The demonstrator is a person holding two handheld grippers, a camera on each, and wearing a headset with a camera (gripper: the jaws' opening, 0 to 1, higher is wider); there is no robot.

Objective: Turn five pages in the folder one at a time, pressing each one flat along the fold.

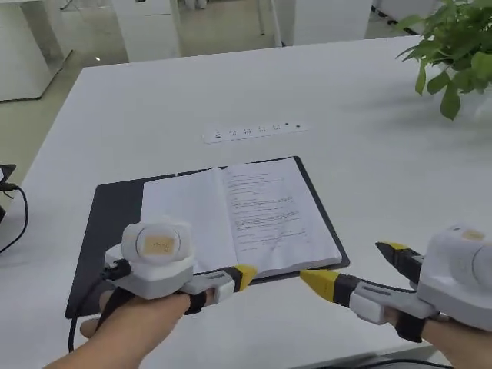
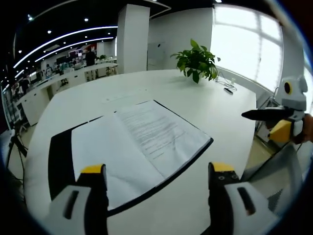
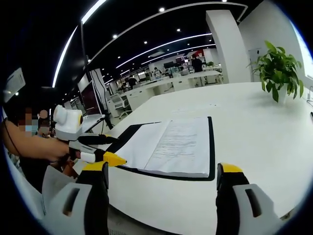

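An open folder (image 1: 111, 223) lies flat on the white counter (image 1: 384, 177), its black cover showing at the left, with a blank page (image 1: 188, 219) on the left of the fold and a printed page (image 1: 277, 211) on the right. The left gripper (image 2: 157, 169), held in a hand (image 1: 131, 327) at the near left, points its yellow tip at the folder's near edge, jaws wide apart and holding nothing. The right gripper (image 1: 357, 265) hangs over bare counter just off the folder's near right corner, its jaws also spread and empty. A white power strip (image 1: 257, 132) sits on the counter beyond the folder, and a green potted plant (image 1: 453, 50) stands at the far right.
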